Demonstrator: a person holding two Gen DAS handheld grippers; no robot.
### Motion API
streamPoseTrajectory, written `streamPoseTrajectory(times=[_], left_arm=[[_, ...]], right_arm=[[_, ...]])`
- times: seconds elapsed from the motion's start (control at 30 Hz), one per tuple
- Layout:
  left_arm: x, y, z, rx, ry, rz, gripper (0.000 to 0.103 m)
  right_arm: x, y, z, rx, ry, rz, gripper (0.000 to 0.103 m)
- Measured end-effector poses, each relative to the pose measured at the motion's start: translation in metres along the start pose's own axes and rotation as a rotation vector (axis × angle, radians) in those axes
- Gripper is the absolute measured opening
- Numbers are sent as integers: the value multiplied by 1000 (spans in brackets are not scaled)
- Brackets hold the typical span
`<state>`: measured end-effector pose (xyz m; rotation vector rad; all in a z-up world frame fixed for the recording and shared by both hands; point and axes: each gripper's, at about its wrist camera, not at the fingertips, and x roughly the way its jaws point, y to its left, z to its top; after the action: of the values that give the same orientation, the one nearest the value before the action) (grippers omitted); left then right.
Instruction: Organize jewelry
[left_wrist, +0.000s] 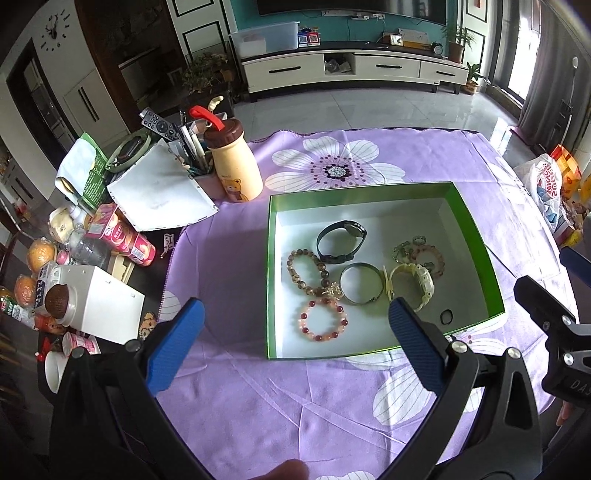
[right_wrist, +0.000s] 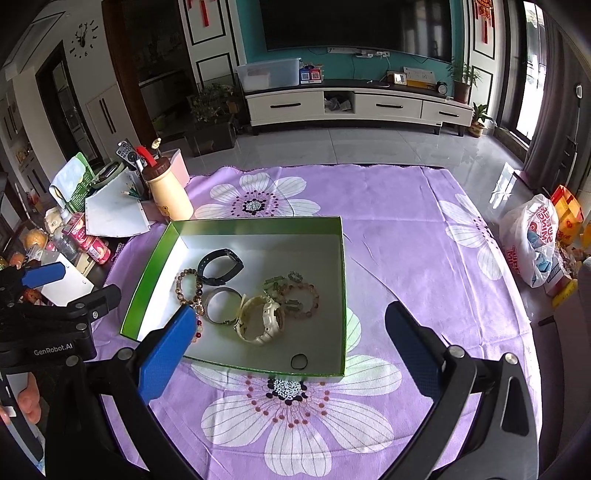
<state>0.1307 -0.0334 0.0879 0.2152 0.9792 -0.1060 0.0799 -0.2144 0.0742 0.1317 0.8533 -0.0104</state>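
A green-walled tray with a white floor sits on the purple flowered cloth. In it lie a black watch, a brown bead bracelet, a metal bangle, a cream watch, a pink bead bracelet, a pale bead bracelet and a small black ring. My left gripper hovers open before the tray's near edge. My right gripper is open too, above the tray's near right corner. Neither holds anything.
The purple cloth covers the table. On its left stand a cream bottle with a brown lid, a pen holder, a white panel, drink cartons, a white box and fruit. A plastic bag lies right.
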Motion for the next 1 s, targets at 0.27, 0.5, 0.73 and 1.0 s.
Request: streamPoseTrajectory(times=[0.27, 0.5, 0.73, 1.0], left_arm=[[0, 2, 1, 3, 8, 5, 101], [3, 0, -1, 13, 17, 3, 101], [5, 1, -1, 11, 19, 12, 101], [8, 1, -1, 9, 25, 20, 101]], right_arm=[[0, 2, 1, 0, 12, -4, 102], [1, 3, 0, 0, 17, -7, 102], [2, 3, -2, 6, 20, -9, 102], [3, 3, -2, 8, 22, -9, 102]])
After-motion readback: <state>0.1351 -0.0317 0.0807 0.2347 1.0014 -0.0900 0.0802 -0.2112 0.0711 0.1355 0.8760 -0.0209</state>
